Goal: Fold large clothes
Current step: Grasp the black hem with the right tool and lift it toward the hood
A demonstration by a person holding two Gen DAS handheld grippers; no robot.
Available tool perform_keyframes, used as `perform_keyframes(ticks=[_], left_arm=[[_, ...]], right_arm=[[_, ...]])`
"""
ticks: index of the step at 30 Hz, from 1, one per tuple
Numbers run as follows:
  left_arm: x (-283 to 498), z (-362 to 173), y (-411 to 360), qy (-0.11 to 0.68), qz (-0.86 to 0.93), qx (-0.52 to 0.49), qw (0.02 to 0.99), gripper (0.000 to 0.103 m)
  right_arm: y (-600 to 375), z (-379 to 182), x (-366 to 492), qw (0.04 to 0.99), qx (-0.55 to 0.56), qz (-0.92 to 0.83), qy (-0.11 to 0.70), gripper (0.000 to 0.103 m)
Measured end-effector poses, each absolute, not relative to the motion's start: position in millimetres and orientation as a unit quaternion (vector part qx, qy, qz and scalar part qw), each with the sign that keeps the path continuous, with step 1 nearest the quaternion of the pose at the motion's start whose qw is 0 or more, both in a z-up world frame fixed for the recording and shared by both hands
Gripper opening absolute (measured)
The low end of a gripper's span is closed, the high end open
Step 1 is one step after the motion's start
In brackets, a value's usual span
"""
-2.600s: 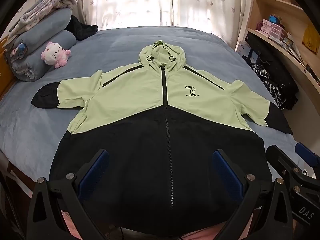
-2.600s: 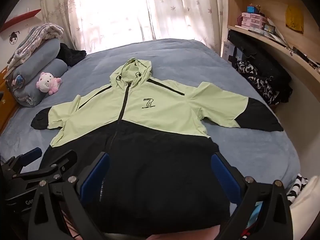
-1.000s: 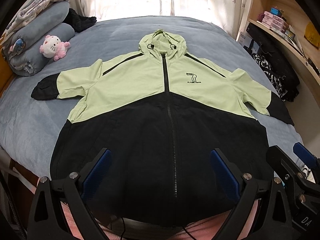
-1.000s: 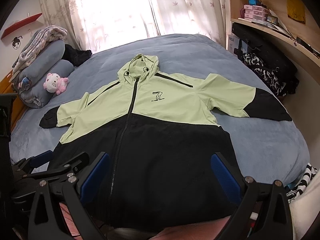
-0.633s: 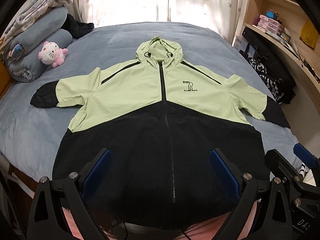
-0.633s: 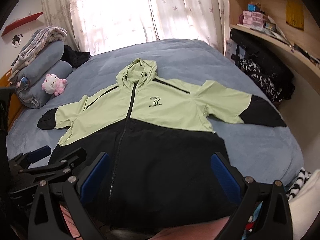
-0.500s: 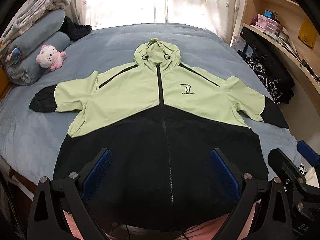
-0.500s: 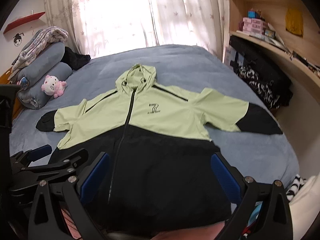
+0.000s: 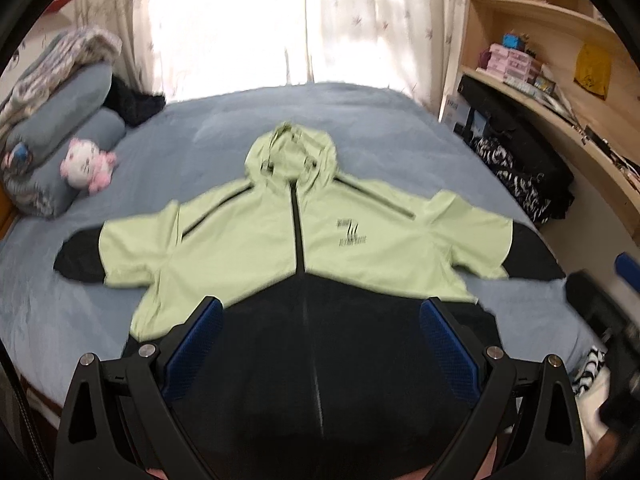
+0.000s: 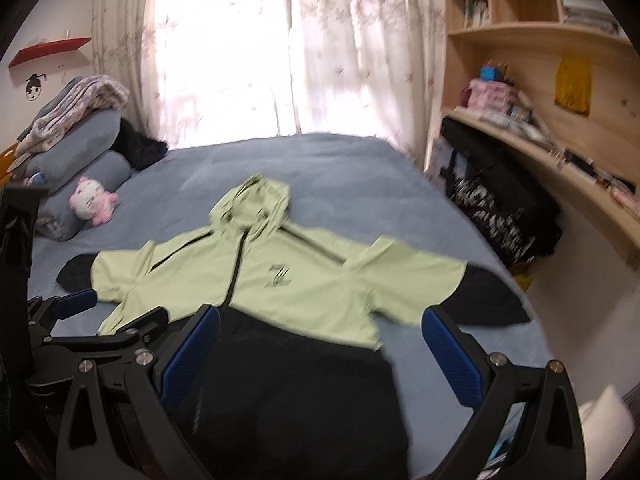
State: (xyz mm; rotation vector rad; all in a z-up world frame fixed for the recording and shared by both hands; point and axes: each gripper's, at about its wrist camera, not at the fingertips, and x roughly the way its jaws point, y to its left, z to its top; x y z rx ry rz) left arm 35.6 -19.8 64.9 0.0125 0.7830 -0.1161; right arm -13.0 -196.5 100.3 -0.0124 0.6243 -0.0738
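Note:
A light green and black hooded zip jacket [image 9: 320,264] lies flat and spread on the blue bed [image 9: 360,128], hood away from me, both sleeves out to the sides. It also shows in the right wrist view [image 10: 288,292]. My left gripper [image 9: 320,340] is open and empty, held above the black hem. My right gripper [image 10: 320,344] is open and empty, above the hem's right half. The left gripper [image 10: 72,316] shows at the left of the right wrist view. The right gripper [image 9: 600,304] shows blurred at the right edge of the left wrist view.
Rolled blue bedding [image 9: 60,120] and a pink-and-white plush cat [image 9: 86,166] lie at the bed's far left. Wooden shelves [image 10: 540,80] and dark bags [image 10: 504,208] stand close along the right side. Curtains [image 9: 300,20] hang behind the bed.
Both grippers have lifted and tilted up, so more of the window and shelves shows. The views are motion-blurred. The jacket has not moved. Both grippers stay open.

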Motion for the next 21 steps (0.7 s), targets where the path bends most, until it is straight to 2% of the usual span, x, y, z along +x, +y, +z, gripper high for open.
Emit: perform_keyframes(ticks=[8,15,21], left_arm=[[77,99,-57,0.308,-0.065,0.028,0.949,0.098],[124,98,-98,0.249,-0.091,0.027,0.964,0.098],[174,59,-150,0.316,-0.131,0.040,0.939,0.098]], right_arm=[[-255,138,21,0.953,-0.021,-0.106,0.285,0.101],[-341,124,70,0.936,0.024,-0.136,0.323,0.101],[-440,77,94,0.909,0.127,-0.166,0.361,0.101]])
